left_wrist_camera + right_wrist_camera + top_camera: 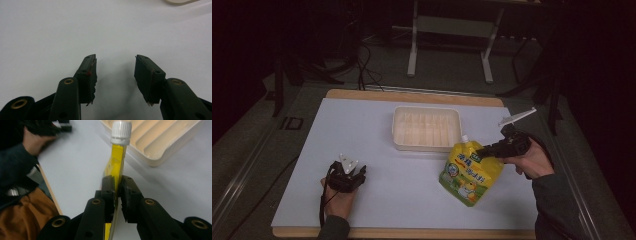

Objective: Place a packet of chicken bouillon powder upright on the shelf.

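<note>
Right gripper (117,188) fingers clamp the yellow spouted pouch (470,171) edge-on — high view shows its printed face. Left gripper (115,72) fingers spread, resting on the desk (412,200).

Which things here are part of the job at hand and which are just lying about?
In the job:
- yellow spouted pouch, clamped by the right gripper
- white ridged tray, close behind the pouch

Lying about or idle:
- left gripper, fingers open over the bare white mat
- table frame on the floor behind

pouch (115,167) bottom behind jaws, tray (181,1) cut off by top edge
</note>
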A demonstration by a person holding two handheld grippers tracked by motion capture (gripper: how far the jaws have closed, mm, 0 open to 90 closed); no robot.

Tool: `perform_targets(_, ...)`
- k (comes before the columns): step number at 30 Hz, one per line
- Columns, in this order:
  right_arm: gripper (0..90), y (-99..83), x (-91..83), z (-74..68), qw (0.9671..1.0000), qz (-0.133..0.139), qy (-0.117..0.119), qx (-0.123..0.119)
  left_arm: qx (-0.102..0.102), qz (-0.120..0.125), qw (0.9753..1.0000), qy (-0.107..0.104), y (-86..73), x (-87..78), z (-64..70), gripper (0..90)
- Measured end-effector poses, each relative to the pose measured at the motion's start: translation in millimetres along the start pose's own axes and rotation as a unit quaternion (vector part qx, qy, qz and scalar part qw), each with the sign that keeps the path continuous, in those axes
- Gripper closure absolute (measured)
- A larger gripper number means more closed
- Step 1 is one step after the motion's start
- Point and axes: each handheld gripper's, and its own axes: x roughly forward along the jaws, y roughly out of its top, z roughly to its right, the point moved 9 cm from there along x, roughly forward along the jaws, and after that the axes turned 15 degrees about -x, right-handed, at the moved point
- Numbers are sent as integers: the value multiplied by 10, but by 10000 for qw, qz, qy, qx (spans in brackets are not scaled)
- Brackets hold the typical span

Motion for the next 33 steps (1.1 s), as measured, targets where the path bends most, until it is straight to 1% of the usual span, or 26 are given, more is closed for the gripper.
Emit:
perform_targets(1,819,10,36,3,10000,-55,21,-8,-3,1,10000,-2,0,0,0,521)
perform_targets(3,826,34,66,14,10000,-71,1,-44,-5,-1,10000,-3,0,1,0,521)
perform_targets(6,856,66,87,14,9995,-169,42,247,-4,-1,10000,-8,0,1,0,521)
perform_targets(9,894,81,95,48,9989,-304,-151,313,-11,-3,10000,-7,0,1,-1,521)
perform_targets(10,897,84,96,46,9986,-342,-150,368,-8,1,10000,-8,1,0,-1,520)
perform_targets(12,899,101,93,25,9985,-320,-44,444,-8,-2,10000,-8,0,0,-1,521)
perform_targets(14,900,112,90,1,9986,-291,4,444,-11,-2,10000,-5,1,0,-2,521)
perform_targets(17,900,126,83,-42,9986,-203,137,466,-9,-1,10000,-6,1,0,-2,521)
perform_targets(21,900,170,71,-93,9986,26,282,449,-16,5,10000,-3,2,-1,-2,521)
perform_targets(29,900,261,25,-153,9989,277,140,342,-26,12,10000,-5,3,-5,-5,521)
perform_targets(32,900,310,8,-197,9984,430,158,322,-35,18,10000,-5,4,-7,-8,521)
perform_targets(33,900,310,8,-197,9984,430,158,322,-35,18,10000,-5,4,-7,-8,521)
